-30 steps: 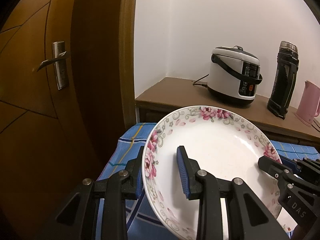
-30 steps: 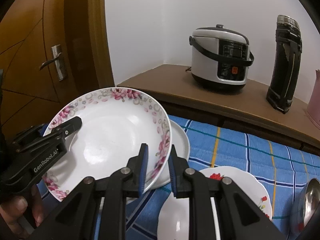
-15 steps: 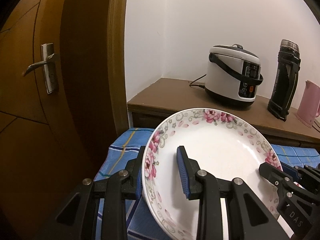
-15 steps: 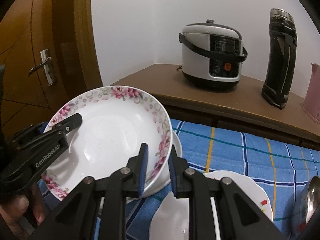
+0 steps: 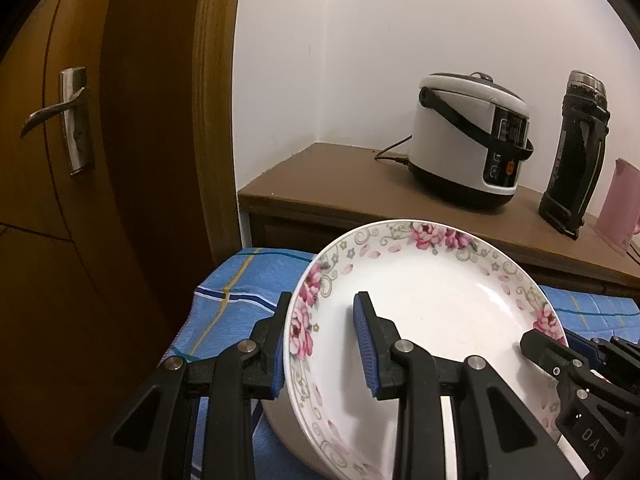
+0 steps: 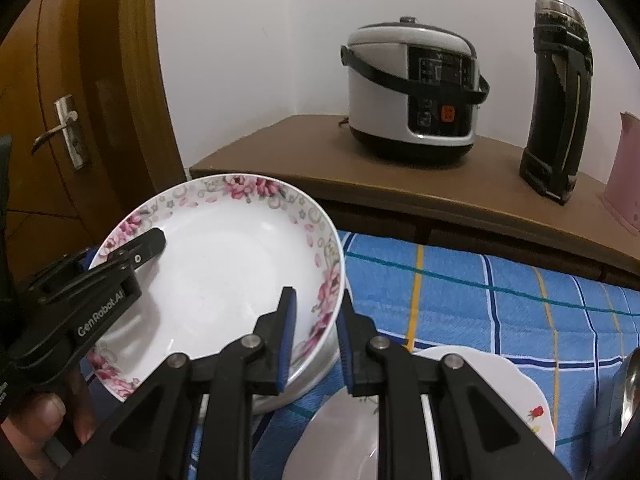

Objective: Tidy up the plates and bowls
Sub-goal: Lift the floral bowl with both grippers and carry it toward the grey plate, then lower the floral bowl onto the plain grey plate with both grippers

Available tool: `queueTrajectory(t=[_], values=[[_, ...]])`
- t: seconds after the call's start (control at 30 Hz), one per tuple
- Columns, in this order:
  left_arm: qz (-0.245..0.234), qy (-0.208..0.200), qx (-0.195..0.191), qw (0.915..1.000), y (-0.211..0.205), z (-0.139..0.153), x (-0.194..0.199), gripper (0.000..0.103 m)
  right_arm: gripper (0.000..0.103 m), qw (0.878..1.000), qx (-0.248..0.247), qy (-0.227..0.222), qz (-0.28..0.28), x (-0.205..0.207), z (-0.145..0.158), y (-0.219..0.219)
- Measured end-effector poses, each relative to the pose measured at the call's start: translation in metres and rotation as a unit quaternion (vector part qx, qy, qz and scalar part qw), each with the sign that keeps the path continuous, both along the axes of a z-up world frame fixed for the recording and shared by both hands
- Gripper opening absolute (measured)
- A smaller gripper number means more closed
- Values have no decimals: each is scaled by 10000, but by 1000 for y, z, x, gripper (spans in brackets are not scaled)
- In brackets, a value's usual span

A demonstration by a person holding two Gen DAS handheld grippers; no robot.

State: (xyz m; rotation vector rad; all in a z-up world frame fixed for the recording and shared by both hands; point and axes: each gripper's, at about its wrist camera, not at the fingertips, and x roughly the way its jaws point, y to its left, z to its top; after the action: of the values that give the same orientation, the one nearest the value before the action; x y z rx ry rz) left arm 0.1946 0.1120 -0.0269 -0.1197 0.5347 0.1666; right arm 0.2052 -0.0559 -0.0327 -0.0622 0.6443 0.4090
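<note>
A white plate with pink flowers on its rim [image 5: 432, 300] [image 6: 224, 264] is held tilted between both grippers, just above a plain white plate [image 6: 316, 372] on the blue checked cloth. My left gripper [image 5: 322, 344] straddles its left rim, one finger under and one inside. My right gripper [image 6: 316, 336] clamps its right rim; it also shows in the left wrist view [image 5: 560, 364]. Below the right gripper lie a white dish [image 6: 336, 440] and a plate with a red flower [image 6: 520, 400].
A wooden counter [image 6: 400, 184] behind the table carries a rice cooker [image 6: 412, 88], a black flask [image 6: 560, 100] and a pink jug [image 6: 626, 176]. A wooden door with a metal handle [image 5: 64, 120] stands at the left. A metal spoon [image 6: 628, 384] lies at the right edge.
Both grippers have carried the flowered plate down and leftwards towards the plain plate beneath it. The grip on both rims is unchanged.
</note>
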Motion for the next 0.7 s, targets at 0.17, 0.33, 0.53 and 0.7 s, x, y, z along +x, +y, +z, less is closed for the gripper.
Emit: queueTrajectory(t=[0.17, 0.33, 0.53, 0.7], values=[[-9, 78, -6, 10000, 1, -4, 6, 32, 20, 10000, -81, 54, -24, 4, -1, 2], [-14, 158, -81, 9998, 4, -8, 9, 33, 20, 9997, -201, 118, -17, 5, 0, 4], [-9, 238, -80, 9997, 5, -12, 13, 33, 20, 9990, -406, 188, 23, 9, 0, 9], [1, 360, -159, 9992, 8, -16, 18, 33, 20, 9983, -509, 276, 57, 12, -1, 12]])
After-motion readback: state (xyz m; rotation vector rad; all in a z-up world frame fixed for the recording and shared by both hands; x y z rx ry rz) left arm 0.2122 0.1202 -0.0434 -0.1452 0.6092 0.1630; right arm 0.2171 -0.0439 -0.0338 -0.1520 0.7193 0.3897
